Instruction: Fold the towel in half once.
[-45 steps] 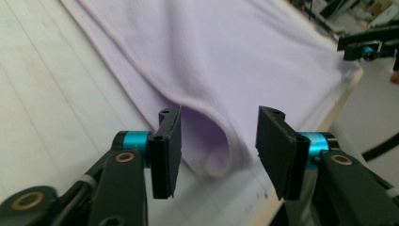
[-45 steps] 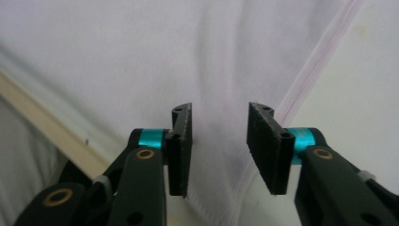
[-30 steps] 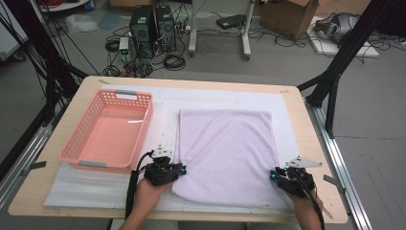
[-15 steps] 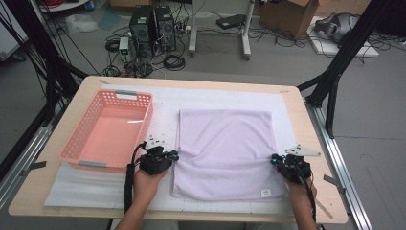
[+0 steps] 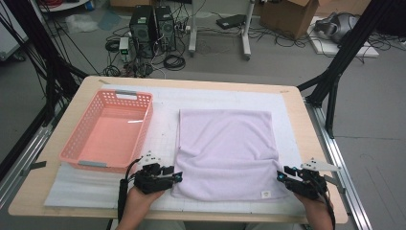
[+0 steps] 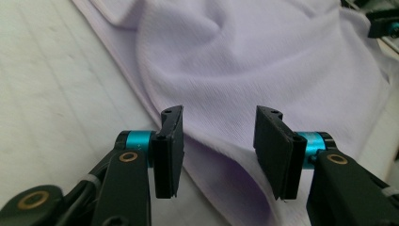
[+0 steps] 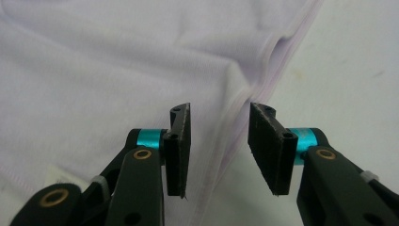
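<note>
A lilac towel [image 5: 225,148] lies flat on the white mat [image 5: 215,98], with a soft ridge across it near the front. My left gripper [image 5: 177,176] is at its near left corner and my right gripper [image 5: 281,175] at its near right corner. Both pairs of jaws have just been opening. In the left gripper view the left gripper [image 6: 219,127] stands open over the towel's [image 6: 244,56] hem, with the pads clear of the cloth. In the right gripper view the right gripper [image 7: 219,122] is also open, and the towel's [image 7: 103,70] edge runs between the pads untouched.
An empty pink basket [image 5: 76,143] stands on the mat left of the towel, close to my left hand. A small white label [image 5: 263,194] sits at the towel's near right corner. Black frame legs rise beyond both table sides.
Both grippers let go of the towel's near edge and opened. They went forward, then drew back toward the person, leaving a ridge across the towel. The right one shifted outward.
</note>
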A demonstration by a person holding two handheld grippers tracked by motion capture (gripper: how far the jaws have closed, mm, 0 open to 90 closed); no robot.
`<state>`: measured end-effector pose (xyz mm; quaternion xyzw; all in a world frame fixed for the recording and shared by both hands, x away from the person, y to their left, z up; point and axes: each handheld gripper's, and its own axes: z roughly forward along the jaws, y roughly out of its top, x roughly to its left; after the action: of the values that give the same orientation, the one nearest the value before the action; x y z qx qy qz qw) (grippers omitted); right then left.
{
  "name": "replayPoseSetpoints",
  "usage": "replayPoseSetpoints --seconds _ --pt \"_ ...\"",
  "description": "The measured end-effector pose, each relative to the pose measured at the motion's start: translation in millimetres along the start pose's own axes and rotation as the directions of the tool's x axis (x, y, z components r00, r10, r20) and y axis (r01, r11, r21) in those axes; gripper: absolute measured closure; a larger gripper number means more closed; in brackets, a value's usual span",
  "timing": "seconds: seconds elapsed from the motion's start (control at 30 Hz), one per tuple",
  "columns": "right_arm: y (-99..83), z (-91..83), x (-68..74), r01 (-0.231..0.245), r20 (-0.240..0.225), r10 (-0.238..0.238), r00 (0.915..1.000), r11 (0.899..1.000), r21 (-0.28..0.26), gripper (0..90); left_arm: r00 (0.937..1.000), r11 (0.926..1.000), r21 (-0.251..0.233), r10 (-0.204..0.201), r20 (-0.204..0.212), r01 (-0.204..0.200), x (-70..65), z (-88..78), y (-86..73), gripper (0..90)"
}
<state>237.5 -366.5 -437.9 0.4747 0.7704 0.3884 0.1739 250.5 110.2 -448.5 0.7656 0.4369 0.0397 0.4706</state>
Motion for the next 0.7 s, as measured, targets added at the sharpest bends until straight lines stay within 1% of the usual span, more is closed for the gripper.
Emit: replayPoseSetpoints --seconds 0.03,0.07,0.1,0.13,0.17,0.2,0.23,0.27,0.3,0.43,0.5,0.6,0.63,0.67,0.7 --pt "-1.7 0.1 0.3 0.003 0.001 -0.003 1.0000 1.000 0.010 59.1 0.9999 0.9998 0.013 0.014 -0.003 -0.014 -1.9 1.1 -1.7 54.6" --pt "-3.1 0.3 0.2 -0.004 -0.005 0.005 1.0000 1.000 0.026 59.1 0.9990 0.9989 0.022 0.041 -0.020 -0.041 -3.8 2.7 -3.9 59.9" --pt "-4.8 1.3 0.7 -0.010 -0.008 0.010 0.9999 0.999 0.035 59.3 0.9965 0.9979 0.008 0.065 -0.052 -0.065 -6.1 2.9 -6.3 65.4" --pt "-6.7 2.5 1.5 -0.006 -0.008 0.006 1.0000 0.999 0.054 59.9 0.9943 0.9972 0.015 0.074 -0.077 -0.073 -6.0 1.7 -7.0 73.1" --pt "-9.0 2.8 3.2 -0.011 0.000 0.011 0.9999 0.999 0.045 60.9 0.9953 0.9981 0.017 0.060 -0.076 -0.059 -4.9 1.0 -6.7 81.5" --pt "-9.3 2.3 3.5 -0.017 0.004 0.017 0.9999 0.999 0.047 63.5 0.9967 0.9990 0.019 0.042 -0.069 -0.041 -3.4 -0.2 -6.9 83.9" --pt "-9.0 1.4 4.7 -0.025 0.002 0.025 0.9997 0.998 0.055 70.3 0.9972 0.9991 0.020 0.038 -0.064 -0.037 -3.2 -2.3 -8.3 85.2" --pt "-8.9 0.2 5.4 -0.027 -0.011 0.028 0.9995 0.997 0.068 80.0 0.9971 0.9991 0.019 0.038 -0.066 -0.037 -3.4 -3.8 -9.5 85.6" --pt "-9.1 -0.4 5.8 -0.036 -0.033 0.038 0.9987 0.997 0.075 83.6 0.9975 0.9992 0.020 0.035 -0.062 -0.034 -3.6 -5.8 -11.1 85.7" --pt "-9.3 -2.8 10.2 -0.007 -0.027 0.009 0.9996 0.996 0.087 86.5 0.9982 0.9996 0.020 0.020 -0.057 -0.019 -4.4 -13.7 -15.8 86.0" --pt "-10.6 -5.2 9.9 -0.015 -0.033 0.018 0.9993 0.996 0.090 86.8 0.9982 0.9996 0.021 0.020 -0.056 -0.019 -5.0 -17.0 -17.6 86.2" --pt "-14.3 -11.1 11.7 -0.009 -0.030 0.012 0.9995 0.995 0.097 86.7 0.9993 0.9995 0.028 0.018 -0.031 -0.017 -5.5 -19.0 -18.0 85.4" --pt "-14.8 -11.9 12.4 0.000 -0.027 0.003 0.9996 0.995 0.095 84.9 0.9994 0.9995 0.019 0.026 -0.023 -0.026 -6.4 -18.3 -15.7 82.7" --pt "-14.3 -11.9 12.6 -0.001 -0.027 0.003 0.9996 0.996 0.088 77.1 0.9993 0.9995 0.007 0.032 -0.020 -0.032 -6.6 -17.3 -12.9 70.9" --pt "-13.6 -11.8 12.2 -0.001 -0.032 0.003 0.9995 0.997 0.079 66.6 0.9989 0.9990 -0.014 0.043 -0.016 -0.043 -5.9 -16.0 -8.0 62.4"
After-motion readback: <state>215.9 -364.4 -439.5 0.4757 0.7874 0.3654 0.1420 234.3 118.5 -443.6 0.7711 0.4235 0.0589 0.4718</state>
